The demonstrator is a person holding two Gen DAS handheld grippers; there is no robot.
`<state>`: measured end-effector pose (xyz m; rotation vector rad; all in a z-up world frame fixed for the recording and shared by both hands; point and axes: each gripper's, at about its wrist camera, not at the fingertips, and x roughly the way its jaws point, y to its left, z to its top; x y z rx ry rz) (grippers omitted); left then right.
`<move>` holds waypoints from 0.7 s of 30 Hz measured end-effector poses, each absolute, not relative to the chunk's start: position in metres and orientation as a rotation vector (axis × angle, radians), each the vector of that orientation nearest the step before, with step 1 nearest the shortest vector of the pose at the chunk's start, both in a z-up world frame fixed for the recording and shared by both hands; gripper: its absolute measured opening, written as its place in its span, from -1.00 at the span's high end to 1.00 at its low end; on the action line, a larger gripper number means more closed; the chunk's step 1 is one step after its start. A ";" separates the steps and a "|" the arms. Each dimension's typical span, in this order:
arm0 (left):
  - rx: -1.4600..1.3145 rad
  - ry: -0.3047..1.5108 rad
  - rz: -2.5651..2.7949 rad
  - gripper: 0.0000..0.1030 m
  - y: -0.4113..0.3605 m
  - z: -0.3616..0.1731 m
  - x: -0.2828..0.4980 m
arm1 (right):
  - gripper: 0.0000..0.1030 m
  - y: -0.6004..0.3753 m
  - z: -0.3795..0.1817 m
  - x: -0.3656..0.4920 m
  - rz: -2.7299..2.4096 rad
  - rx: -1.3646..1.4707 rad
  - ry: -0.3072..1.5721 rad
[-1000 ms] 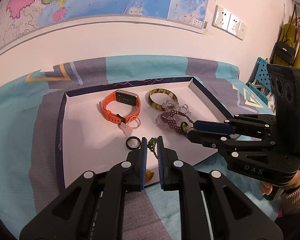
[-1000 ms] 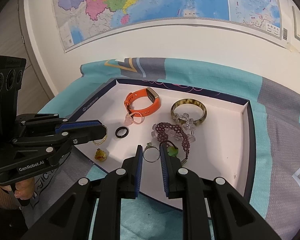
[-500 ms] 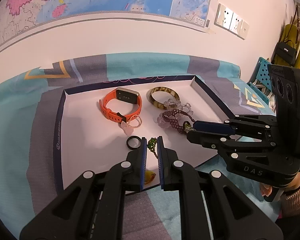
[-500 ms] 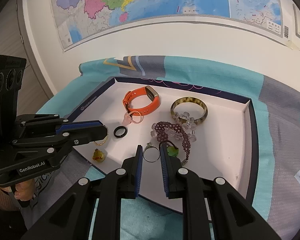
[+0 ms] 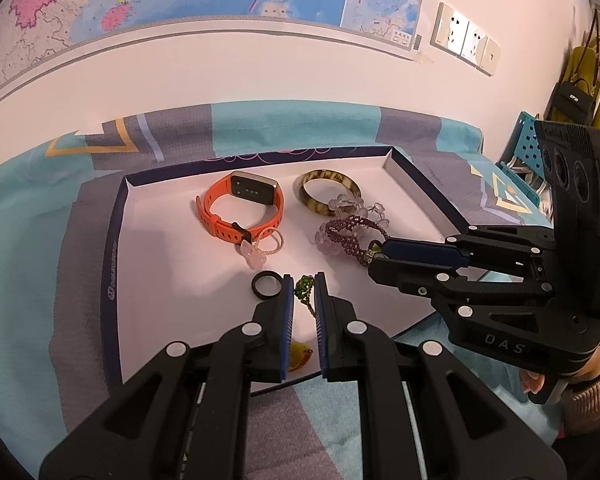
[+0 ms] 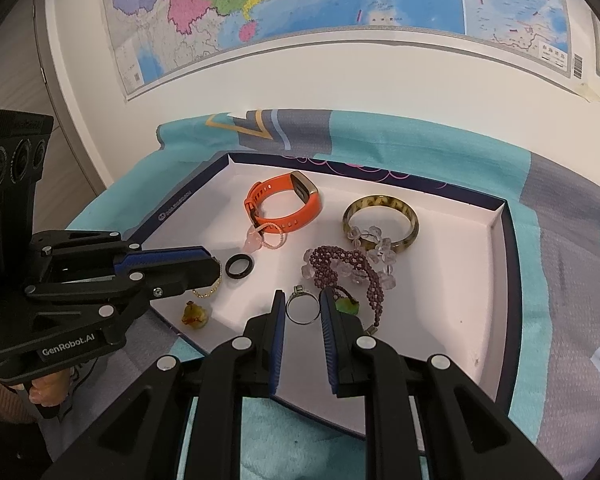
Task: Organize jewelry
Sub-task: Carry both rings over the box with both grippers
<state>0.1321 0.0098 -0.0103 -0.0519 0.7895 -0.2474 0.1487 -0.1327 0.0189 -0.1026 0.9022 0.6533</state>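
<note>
A white tray with a navy rim (image 5: 112,280) (image 6: 504,280) holds the jewelry. My left gripper (image 5: 303,280) (image 6: 216,268) is shut on a thin gold chain (image 5: 303,288) (image 6: 206,290) over the tray's near left corner. The chain's yellow pendant (image 5: 300,354) (image 6: 196,314) hangs below it. My right gripper (image 6: 302,300) (image 5: 374,256) is shut on a silver ring (image 6: 302,310) above the tray's near edge, next to the purple beaded bracelet (image 5: 348,232) (image 6: 348,268). A black ring (image 5: 266,286) (image 6: 240,266) lies just left of the left fingertips.
Further back in the tray lie an orange watch (image 5: 240,208) (image 6: 288,208), a brown bangle (image 5: 330,196) (image 6: 380,220), a clear crystal bracelet (image 5: 356,208) (image 6: 372,240) and a pink bead loop with a charm (image 5: 260,248) (image 6: 266,238). Teal and grey cloth (image 5: 28,280) covers the table by the wall.
</note>
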 end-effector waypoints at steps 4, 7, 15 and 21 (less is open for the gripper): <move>-0.052 0.793 -0.246 0.79 0.009 -0.012 0.133 | 0.69 -0.130 0.017 0.150 0.650 -0.109 0.907; -0.057 0.798 -0.250 0.79 0.010 -0.013 0.135 | 0.69 -0.130 0.015 0.150 0.648 -0.110 0.911; -0.060 0.813 -0.251 0.79 0.008 -0.017 0.139 | 0.69 -0.130 0.014 0.153 0.638 -0.117 0.921; -0.063 0.829 -0.253 0.79 0.008 -0.022 0.141 | 0.69 -0.128 0.011 0.155 0.632 -0.129 0.929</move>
